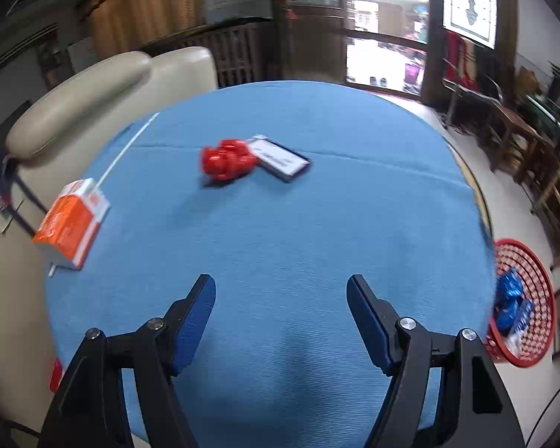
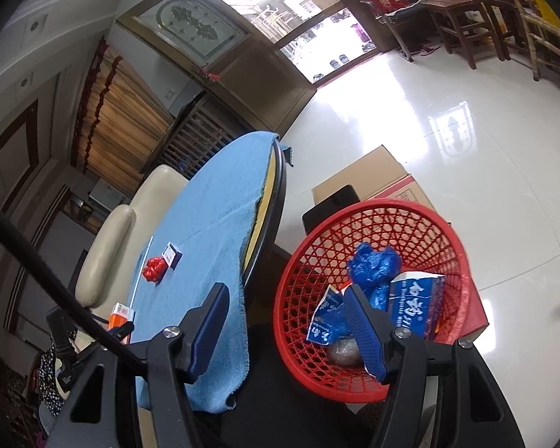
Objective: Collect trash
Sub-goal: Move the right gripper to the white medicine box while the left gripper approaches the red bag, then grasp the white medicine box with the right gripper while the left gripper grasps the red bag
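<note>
Open cloth (image 1: 280, 231) ahead; red wrapper (image 1: 227, 164), card (image 1: 281, 158) beyond.

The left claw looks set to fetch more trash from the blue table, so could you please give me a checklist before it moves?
1. Left claw open and holding nothing: ok.
2. Crumpled red wrapper in reach ahead on blue tablecloth: ok.
3. Wrapper clear of the dark-edged white card: not ok, they touch.
4. Orange carton safely on the table: not ok, at the edge.
5. Red mesh basket has room: ok.
6. Right claw empty: ok.
</note>
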Demonstrator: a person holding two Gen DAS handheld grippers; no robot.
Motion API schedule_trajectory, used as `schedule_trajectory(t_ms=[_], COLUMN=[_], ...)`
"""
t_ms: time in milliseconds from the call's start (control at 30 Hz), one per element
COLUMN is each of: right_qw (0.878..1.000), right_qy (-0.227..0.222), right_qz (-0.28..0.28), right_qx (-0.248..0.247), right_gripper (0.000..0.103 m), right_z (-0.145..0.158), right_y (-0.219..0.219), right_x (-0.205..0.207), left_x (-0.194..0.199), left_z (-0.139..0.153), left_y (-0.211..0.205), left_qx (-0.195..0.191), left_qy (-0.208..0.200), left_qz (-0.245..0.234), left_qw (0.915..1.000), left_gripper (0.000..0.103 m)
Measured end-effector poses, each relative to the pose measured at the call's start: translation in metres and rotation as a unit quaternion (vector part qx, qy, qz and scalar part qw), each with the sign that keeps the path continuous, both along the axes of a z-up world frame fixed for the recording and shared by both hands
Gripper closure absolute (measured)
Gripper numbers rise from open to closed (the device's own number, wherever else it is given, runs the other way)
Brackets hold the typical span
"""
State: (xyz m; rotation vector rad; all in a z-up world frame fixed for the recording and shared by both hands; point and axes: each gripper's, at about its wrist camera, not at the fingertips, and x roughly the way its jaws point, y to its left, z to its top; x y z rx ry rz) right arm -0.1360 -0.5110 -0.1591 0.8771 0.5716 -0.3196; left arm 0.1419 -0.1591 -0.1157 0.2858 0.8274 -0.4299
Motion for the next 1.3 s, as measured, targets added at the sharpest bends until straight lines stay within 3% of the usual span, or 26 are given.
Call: schedule_trajectory(t_ms=[267, 500, 700, 933, 1300], right_qw=[0.995, 0.98, 0.96, 0.935, 0.896], right_qy=[0.032, 0.069, 0.1, 0.129, 0.177], right_qz=[0.084, 0.165, 0.228, 0.29, 0.351], right_qx=[-0.033, -0.09, -0.129, -0.157, -0.208], right_gripper=[0.035, 0.035, 0.035, 0.035, 0.035], right_z=[0.005, 0.007, 0.003, -0.012, -0.045], right_y=[0.043, 0.085, 0.116, 0.15, 0.176], right_x=[0.083, 0.176, 0.273, 0.387, 0.5], left_x=[0.039, 0.064, 0.111, 0.181, 0.22], left_z=[-0.013, -0.033, -0.026, -0.014, -0.017], left_y=[0.053, 0.082, 0.081, 0.064, 0.054], left_qx=[-0.009, -0.014, 0.002, -0.005, -0.003], left_qy=[0.011, 0.033, 0.026, 0.032, 0.043], left_qz=[0.051, 0.071, 0.053, 0.027, -0.029], left_qw=[0.9986, 0.9968, 0.9982, 0.9991, 0.9987], left_gripper=[0.03, 0.03, 0.03, 0.029, 0.029])
